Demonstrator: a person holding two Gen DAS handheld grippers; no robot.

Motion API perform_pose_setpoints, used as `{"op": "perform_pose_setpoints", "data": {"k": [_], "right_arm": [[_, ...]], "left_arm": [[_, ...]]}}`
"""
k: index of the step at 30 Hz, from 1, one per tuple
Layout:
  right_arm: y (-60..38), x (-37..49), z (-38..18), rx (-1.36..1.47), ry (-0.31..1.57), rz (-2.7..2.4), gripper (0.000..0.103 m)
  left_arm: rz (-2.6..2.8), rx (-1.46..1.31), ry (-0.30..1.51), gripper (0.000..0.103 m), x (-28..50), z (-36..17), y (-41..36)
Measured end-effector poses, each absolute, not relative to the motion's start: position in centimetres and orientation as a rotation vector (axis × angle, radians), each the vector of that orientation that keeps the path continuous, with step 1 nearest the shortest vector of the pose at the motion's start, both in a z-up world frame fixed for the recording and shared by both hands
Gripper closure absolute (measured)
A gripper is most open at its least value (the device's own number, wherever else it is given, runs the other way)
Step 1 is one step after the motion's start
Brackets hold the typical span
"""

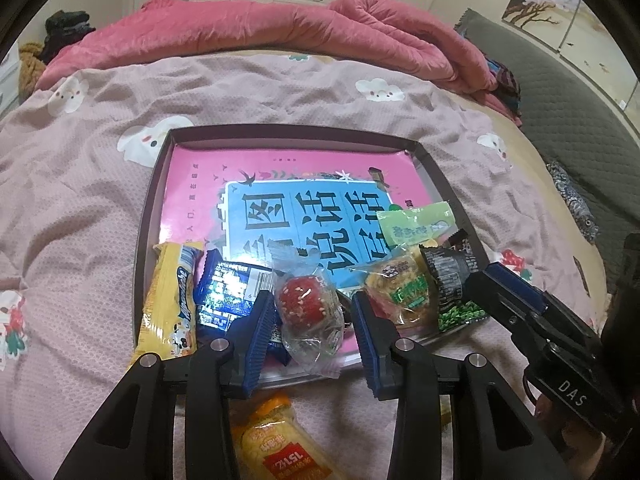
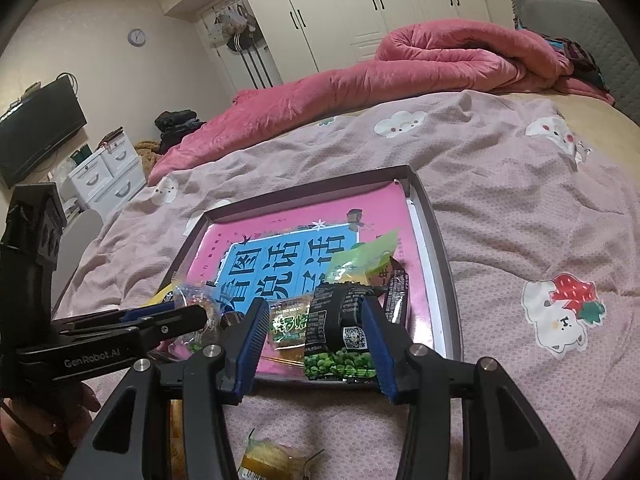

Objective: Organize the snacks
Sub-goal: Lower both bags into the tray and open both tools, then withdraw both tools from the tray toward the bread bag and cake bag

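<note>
A dark shallow tray (image 1: 280, 130) lies on the bed with a pink book (image 1: 200, 184) inside. Snacks line its near edge: a yellow packet (image 1: 172, 300), a blue packet (image 1: 228, 292), a yellow-green packet (image 1: 400, 288), a black pea packet (image 1: 452, 280) and a light green packet (image 1: 416, 220). My left gripper (image 1: 312, 300) is open around a red candy ball (image 1: 306, 304) in clear wrap, with a gap at the right pad. My right gripper (image 2: 314, 304) straddles the pea packet (image 2: 344, 332) and the yellow-green packet (image 2: 290, 324); only its right pad touches the pea packet.
An orange-yellow packet (image 1: 280, 440) lies on the pink bedsheet (image 1: 80, 200) just in front of the tray. A rolled pink quilt (image 1: 280, 20) stretches across the far side of the bed. A grey headboard (image 1: 560, 100) stands at the right. White wardrobes (image 2: 360, 8) line the wall.
</note>
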State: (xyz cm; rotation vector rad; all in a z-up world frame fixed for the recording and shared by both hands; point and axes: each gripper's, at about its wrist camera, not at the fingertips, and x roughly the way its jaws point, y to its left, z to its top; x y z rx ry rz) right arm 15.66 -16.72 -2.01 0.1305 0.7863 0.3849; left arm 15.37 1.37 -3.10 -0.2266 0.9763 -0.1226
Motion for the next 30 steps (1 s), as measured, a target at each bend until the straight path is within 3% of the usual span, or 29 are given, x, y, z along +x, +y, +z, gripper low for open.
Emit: {"op": "perform_pose_setpoints", "data": {"k": [2, 12, 30], "right_arm": [[-16.8, 15.5, -1.8, 0.132, 0.783, 0.386, 0.055], [-16.8, 14.8, -0.9, 0.129, 0.767, 0.399, 0.050], [-15.8, 12.6, 0.2, 0.085, 0.767, 0.421, 0.038]], "left_arm": [[-0.126, -0.228, 0.971, 0.053, 15.2, -2.8, 1.4], [-0.126, -0.211, 0.947, 0.043, 14.3, -1.2, 1.2], [-0.116, -0.197, 0.944, 0.031, 11.7, -0.2, 1.8]]}}
